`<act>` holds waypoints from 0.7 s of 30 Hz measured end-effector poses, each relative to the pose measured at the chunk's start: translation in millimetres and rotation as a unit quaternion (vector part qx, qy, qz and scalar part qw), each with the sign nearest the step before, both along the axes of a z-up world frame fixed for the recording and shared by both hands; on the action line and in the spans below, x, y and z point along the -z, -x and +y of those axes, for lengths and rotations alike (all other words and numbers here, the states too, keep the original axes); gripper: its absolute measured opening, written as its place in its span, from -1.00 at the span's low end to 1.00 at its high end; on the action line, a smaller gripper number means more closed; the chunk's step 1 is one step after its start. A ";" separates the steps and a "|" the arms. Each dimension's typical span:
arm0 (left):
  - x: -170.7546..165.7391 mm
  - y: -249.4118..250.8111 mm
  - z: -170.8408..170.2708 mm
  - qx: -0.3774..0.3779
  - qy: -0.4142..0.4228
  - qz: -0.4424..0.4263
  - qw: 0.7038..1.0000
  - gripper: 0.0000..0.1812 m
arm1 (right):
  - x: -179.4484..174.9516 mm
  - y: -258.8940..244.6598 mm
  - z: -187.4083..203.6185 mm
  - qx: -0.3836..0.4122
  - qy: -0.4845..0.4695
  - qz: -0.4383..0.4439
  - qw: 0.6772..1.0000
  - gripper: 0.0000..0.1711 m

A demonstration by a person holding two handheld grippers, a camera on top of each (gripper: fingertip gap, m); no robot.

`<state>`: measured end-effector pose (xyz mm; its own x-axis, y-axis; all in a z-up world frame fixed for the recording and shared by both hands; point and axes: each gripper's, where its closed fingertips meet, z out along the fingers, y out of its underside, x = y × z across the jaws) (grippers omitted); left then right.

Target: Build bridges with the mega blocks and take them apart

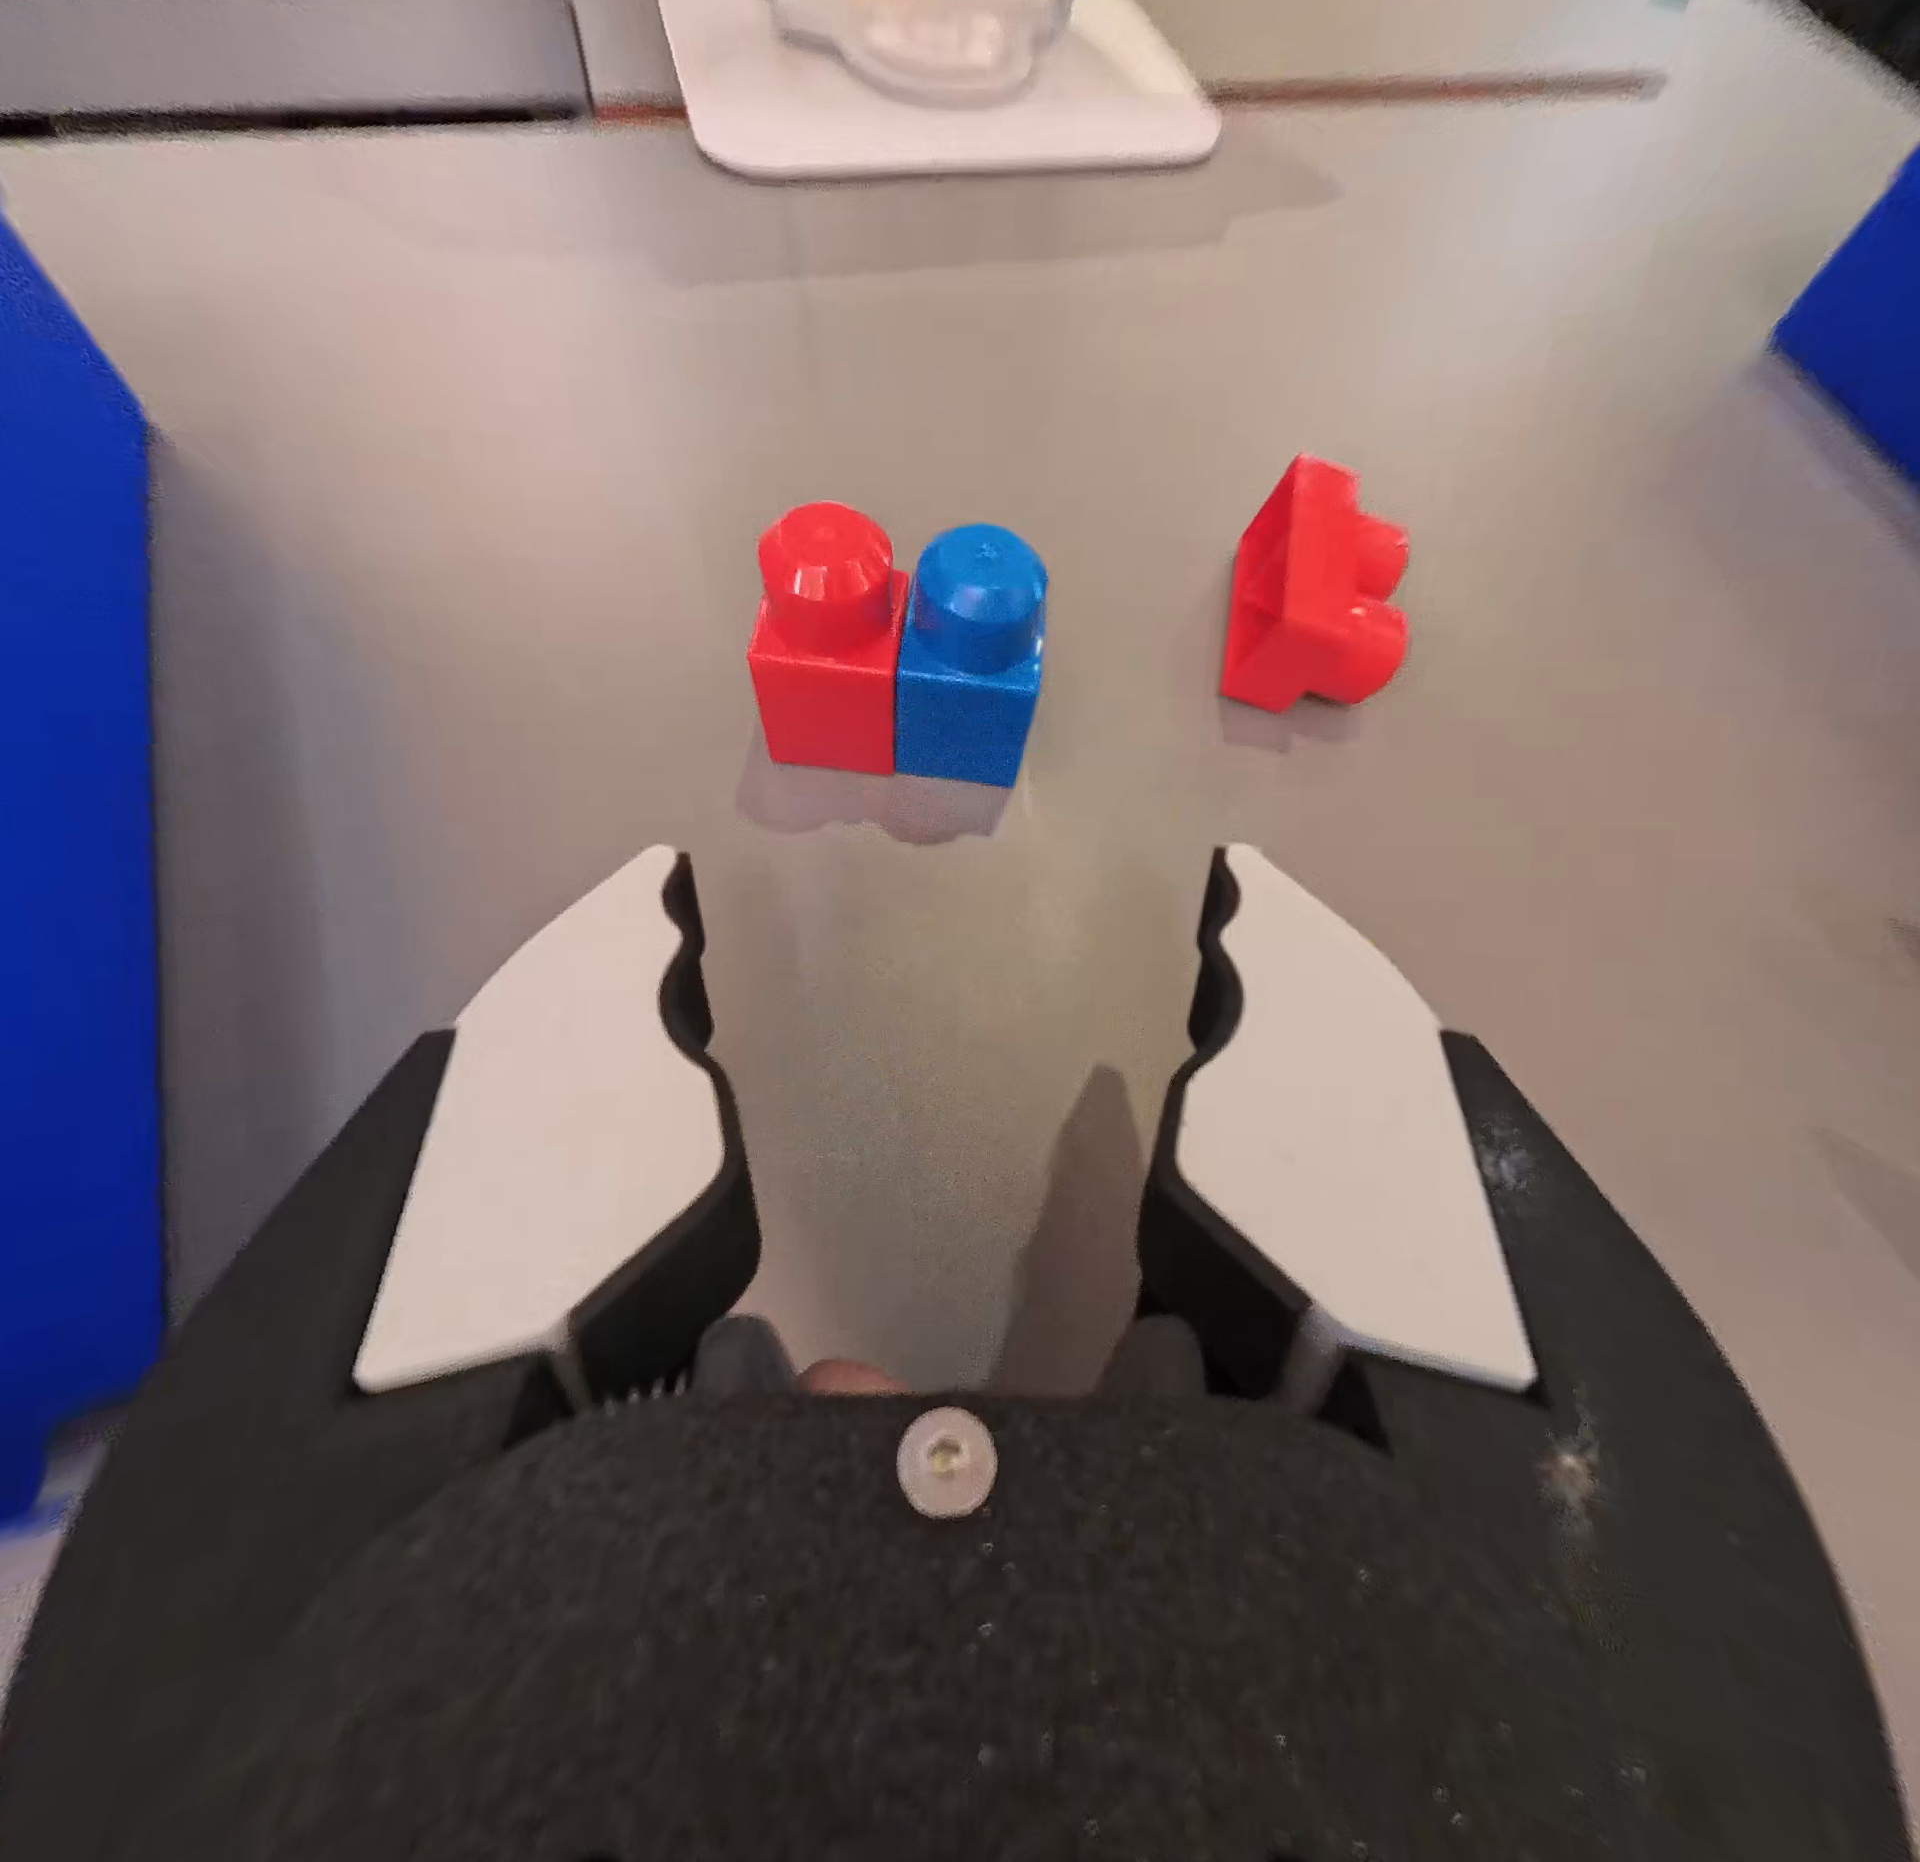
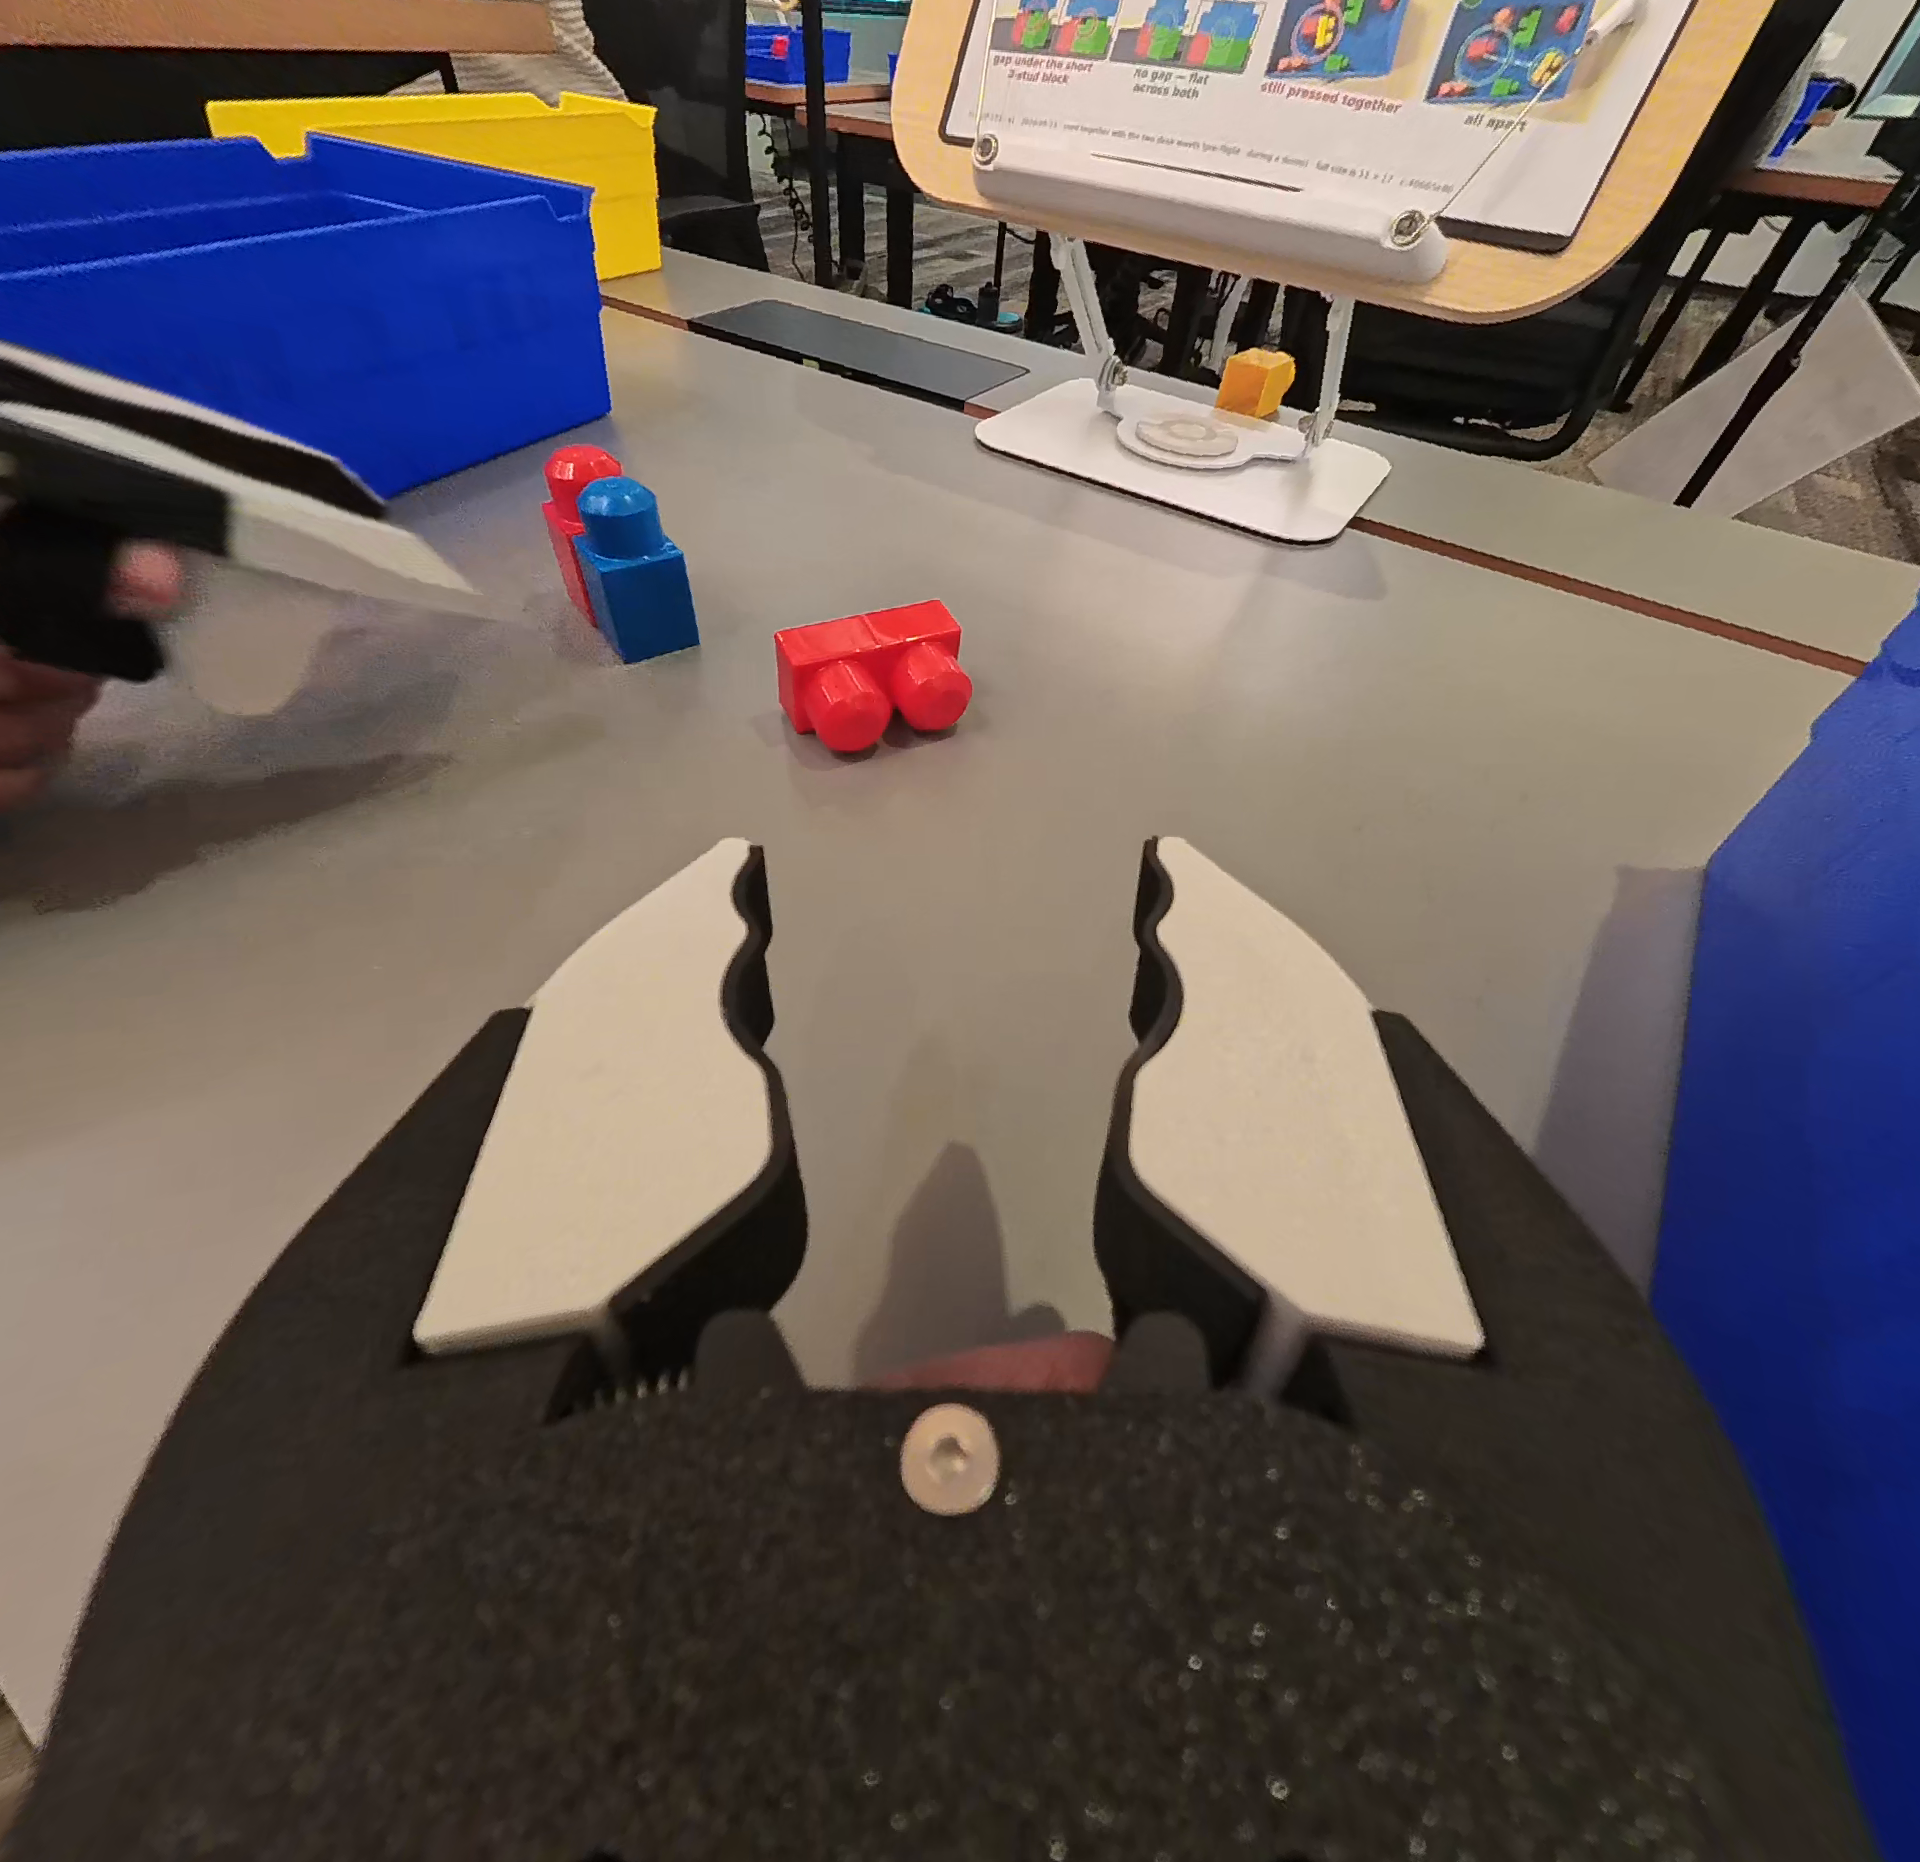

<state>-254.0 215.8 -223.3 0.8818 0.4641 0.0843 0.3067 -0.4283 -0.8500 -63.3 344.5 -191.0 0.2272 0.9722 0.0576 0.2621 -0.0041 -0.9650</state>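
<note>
I see my left hand-held gripper [image 1: 951, 856] and right hand-held gripper [image 2: 951, 851] both spread, empty; red block [image 1: 826, 649] touches blue block [image 1: 971, 659] upright on the tabletop [image 1: 1039, 358]; two-stud red block [image 1: 1314, 591] lies apart.

Two single-stud blocks stand upright on the surface [image 1: 520, 462], touching side by side: L block [image 1: 826, 649] and R block [image 1: 971, 659], just ahead of the left gripper [image 1: 951, 867]. The two-stud block [image 1: 1304, 597] lies on its side to their R, apart from them, studs pointing twd the right gripper [image 2: 951, 856], which sits well back from it. Behind the blocks, at the far edge, is a stand base [image 2: 1195, 472] w/ a small cube [image 2: 1255, 380] on it. L of the blocks sits a bin [image 2: 312, 306], w/ a second bin [image 2: 520, 150] behind it. A third bin [image 2: 1818, 1085] is at far R, beside the right gripper.
</note>
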 end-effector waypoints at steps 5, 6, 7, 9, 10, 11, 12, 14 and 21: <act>-15.4 -14.1 -44.4 -0.047 -0.040 0.084 0.995 -0.05 | 3.8 1.0 0.2 0.008 0.016 -0.009 1.000 -0.20; -18.1 -14.8 -48.8 -0.055 -0.040 0.101 0.993 -0.06 | 5.6 1.2 -0.4 0.010 0.018 -0.015 1.000 -0.19; -19.8 -16.0 -50.6 -0.056 -0.037 0.112 0.991 -0.07 | 7.1 1.7 -1.4 0.011 0.020 -0.022 0.999 -0.17; -20.4 -21.2 -47.7 -0.047 -0.042 0.099 0.993 -0.07 | 10.5 2.8 -4.7 0.013 0.026 -0.037 0.999 -0.14; -19.9 -24.3 -45.2 -0.039 -0.049 0.081 0.995 -0.06 | 12.2 3.8 -7.2 0.011 0.031 -0.044 0.998 -0.10; -19.6 -27.0 -43.3 -0.033 -0.055 0.063 0.996 -0.05 | 13.6 4.7 -9.9 0.009 0.035 -0.050 0.998 -0.06; -20.2 -28.6 -42.1 -0.028 -0.062 0.053 0.996 -0.05 | 14.9 5.6 -12.4 0.008 0.036 -0.056 0.998 -0.02; -19.6 -27.4 -42.1 -0.025 -0.062 0.057 0.996 -0.04 | 17.7 7.3 -16.6 0.006 0.034 -0.066 0.997 0.03; -17.5 -32.0 -45.9 -0.012 -0.062 0.051 0.997 -0.07 | 22.7 11.8 -23.7 0.005 0.045 -0.077 0.996 0.06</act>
